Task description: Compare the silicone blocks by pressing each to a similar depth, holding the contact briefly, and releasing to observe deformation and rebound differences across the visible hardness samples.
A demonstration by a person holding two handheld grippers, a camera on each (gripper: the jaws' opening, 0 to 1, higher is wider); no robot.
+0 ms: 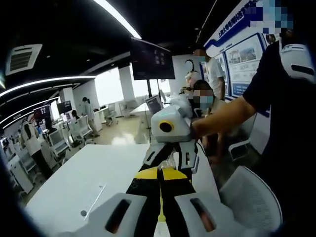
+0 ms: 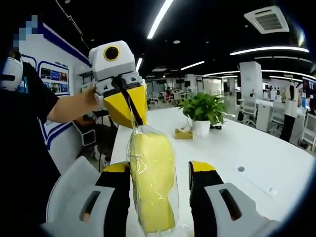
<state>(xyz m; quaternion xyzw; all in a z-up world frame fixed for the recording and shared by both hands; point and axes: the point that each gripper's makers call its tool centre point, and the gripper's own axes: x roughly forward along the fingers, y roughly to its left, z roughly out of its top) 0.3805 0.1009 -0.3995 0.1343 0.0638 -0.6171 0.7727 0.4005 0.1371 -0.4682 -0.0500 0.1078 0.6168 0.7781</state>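
Observation:
A soft yellow block [image 2: 152,182] in a clear plastic bag hangs upright above the white table [image 2: 247,148]. My left gripper [image 2: 134,122] comes in from the upper left, its yellow jaws shut on the top of the bag. My right gripper [image 2: 158,168] is open, its black and yellow fingers [image 2: 203,187] on either side of the block; the left finger is close to the bag and the right one stands apart. In the left gripper view, my left gripper [image 1: 160,171] is shut, and the right gripper [image 1: 170,159] faces it from just ahead. The bag barely shows there.
A potted plant [image 2: 202,111] and a small yellowish box [image 2: 183,133] stand on the far part of the table. White chairs [image 1: 252,195] sit along the table's edge by the person's sleeve [image 2: 29,103]. A cable slot [image 1: 94,200] runs in the tabletop [image 1: 74,182]. Desks and people are farther off.

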